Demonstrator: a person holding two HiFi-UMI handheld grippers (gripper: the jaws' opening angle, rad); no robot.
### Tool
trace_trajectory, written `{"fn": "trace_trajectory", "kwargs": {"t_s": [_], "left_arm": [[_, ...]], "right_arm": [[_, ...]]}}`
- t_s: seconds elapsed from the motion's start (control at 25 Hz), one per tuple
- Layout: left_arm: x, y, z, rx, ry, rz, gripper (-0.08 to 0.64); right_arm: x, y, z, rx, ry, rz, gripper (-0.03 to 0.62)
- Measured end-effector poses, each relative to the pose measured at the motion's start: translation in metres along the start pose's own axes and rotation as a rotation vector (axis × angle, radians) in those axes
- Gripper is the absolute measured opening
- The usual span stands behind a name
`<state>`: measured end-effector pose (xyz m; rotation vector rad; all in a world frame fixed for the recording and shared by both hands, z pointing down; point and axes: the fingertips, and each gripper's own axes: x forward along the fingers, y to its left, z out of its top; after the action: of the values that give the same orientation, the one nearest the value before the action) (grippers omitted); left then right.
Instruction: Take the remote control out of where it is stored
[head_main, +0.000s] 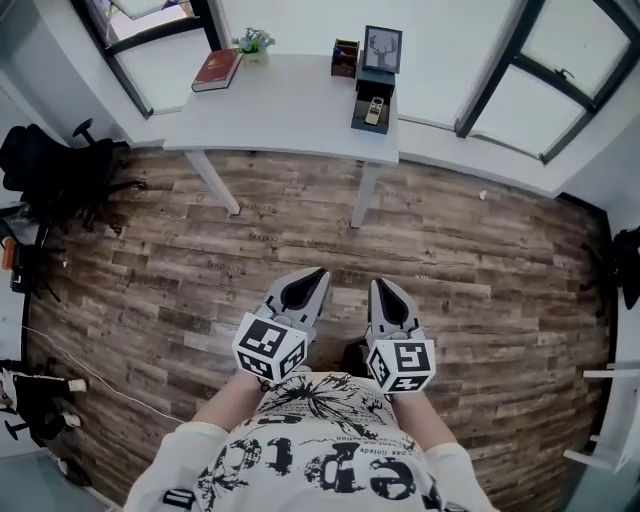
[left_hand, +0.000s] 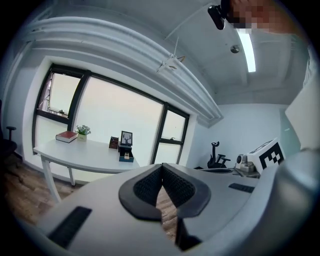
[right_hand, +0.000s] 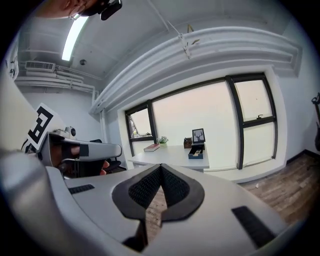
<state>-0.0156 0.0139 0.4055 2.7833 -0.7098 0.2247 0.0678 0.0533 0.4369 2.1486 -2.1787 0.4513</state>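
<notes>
Wood-plank floor (head_main: 300, 240) with white counter (head_main: 290, 115) under the windows. Risk: the left gripper (head_main: 320, 272) and right gripper (head_main: 381, 285), both closed and empty, may knock the dark box (head_main: 358, 118) or the picture frame (head_main: 383, 48) behind it if they arrive unopened. The remote control (head_main: 375, 110) lies in that box, well ahead of both grippers.

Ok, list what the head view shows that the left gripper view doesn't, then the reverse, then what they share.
Head view only: the person's printed shirt, the marker cube on the left gripper, and the remote control lying in the dark box, too small to tell in the other. Left gripper view only: the ceiling light and an exercise bike. Both: the white table, red book, plant, picture frame, the box, and the left gripper's jaws shut on nothing.
</notes>
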Motion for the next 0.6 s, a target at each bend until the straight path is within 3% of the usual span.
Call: {"fn": "trace_trajectory", "kwargs": {"t_s": [0.2,0.4,0.6], "left_arm": [[0.084,-0.011,0.028,-0.015,-0.036,0.075,0.011],[0.166,-0.028,0.039,-0.049,-0.056,0.092,0.011],[0.224,-0.041,0.024,-0.063,0.065,0.063,0.011]], "right_arm": [[0.033,-0.089,0.034,-0.027,-0.009,0.027,0.002],[0.054,-0.160,0.052,-0.066,0.007,0.059,0.002],[0.071,-0.208,0.049,-0.027,0.053,0.066,0.002]]}}
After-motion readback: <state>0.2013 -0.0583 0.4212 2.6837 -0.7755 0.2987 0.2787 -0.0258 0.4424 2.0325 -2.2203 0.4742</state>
